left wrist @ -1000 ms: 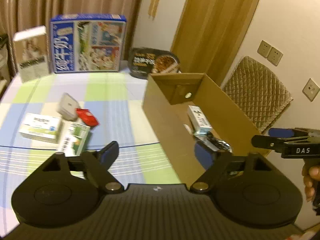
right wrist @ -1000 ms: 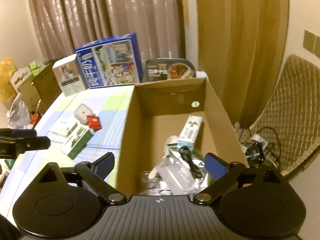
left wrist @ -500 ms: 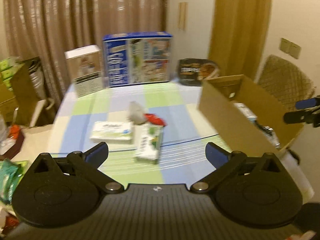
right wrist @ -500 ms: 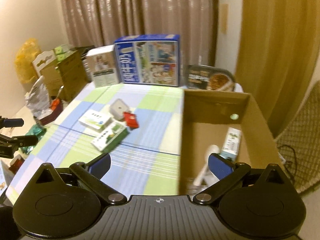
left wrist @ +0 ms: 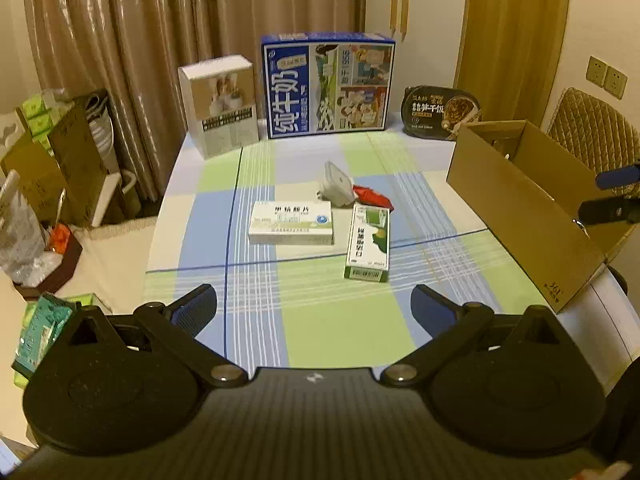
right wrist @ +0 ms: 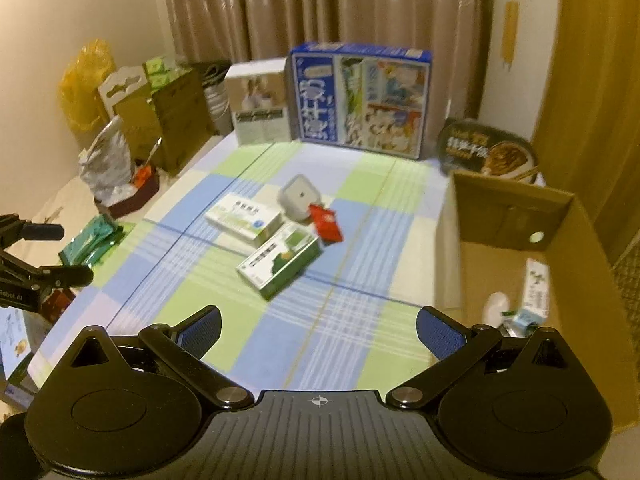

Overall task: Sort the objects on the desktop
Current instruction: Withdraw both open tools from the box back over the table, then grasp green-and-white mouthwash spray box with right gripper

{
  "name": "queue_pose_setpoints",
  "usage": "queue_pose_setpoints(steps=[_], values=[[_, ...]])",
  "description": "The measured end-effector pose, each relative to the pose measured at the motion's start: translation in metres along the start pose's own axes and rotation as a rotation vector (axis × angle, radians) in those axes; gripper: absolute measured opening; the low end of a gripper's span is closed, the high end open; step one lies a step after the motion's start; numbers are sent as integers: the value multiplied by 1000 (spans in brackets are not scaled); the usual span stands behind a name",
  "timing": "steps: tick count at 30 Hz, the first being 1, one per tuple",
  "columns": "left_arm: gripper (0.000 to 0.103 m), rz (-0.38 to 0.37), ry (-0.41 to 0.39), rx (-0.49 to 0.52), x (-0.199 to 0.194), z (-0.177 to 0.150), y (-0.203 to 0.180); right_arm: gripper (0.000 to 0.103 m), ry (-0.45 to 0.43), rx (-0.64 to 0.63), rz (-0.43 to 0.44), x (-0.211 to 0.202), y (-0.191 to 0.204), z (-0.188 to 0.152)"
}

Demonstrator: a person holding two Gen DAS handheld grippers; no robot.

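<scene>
Left wrist view: the left gripper (left wrist: 312, 304) stands fully open and empty. The green box (left wrist: 367, 242) lies mid-table, just ahead and slightly right, long axis pointing away.

Right wrist view: the right gripper (right wrist: 318, 330), open and empty, sees the green box (right wrist: 280, 264) ahead-left, lying diagonally. The left gripper appears nearer.

Both wrist cameras are looking steeply down across the checked tablecloth (left wrist: 312, 312) toward the far curtains (left wrist: 160, 40). The left view is sitting nearer the table's left side, the right nearer the cardboard box (right wrist: 576, 264) (both are sharing the central medicine boxes (left wrist: 291, 223)).
</scene>
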State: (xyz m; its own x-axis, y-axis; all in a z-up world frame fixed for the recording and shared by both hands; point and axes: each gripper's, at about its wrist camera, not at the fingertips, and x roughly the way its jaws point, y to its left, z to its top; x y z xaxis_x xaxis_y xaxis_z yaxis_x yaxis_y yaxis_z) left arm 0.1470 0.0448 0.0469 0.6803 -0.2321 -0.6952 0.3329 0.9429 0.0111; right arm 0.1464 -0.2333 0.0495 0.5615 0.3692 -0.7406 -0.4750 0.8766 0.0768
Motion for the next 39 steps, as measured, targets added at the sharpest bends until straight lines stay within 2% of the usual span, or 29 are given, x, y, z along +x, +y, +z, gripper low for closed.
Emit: queue_pose_setpoints(steps=[8, 13, 19, 31, 39], values=[[101, -39, 29, 31, 27, -8, 21, 101, 95, 44, 37, 59, 13, 6], [101, -60, 45, 54, 54, -6, 36, 101, 137, 115, 58, 98, 13, 15], [101, -115, 93, 14, 90, 4, 56, 101, 174, 204, 67, 143, 8, 26], [101, -159, 119, 193, 160, 18, 66, 101, 187, 319, 61, 216, 2, 49], [99, -184, 121, 283, 200, 20, 67, 97, 191, 336, 41, 246, 7, 50]])
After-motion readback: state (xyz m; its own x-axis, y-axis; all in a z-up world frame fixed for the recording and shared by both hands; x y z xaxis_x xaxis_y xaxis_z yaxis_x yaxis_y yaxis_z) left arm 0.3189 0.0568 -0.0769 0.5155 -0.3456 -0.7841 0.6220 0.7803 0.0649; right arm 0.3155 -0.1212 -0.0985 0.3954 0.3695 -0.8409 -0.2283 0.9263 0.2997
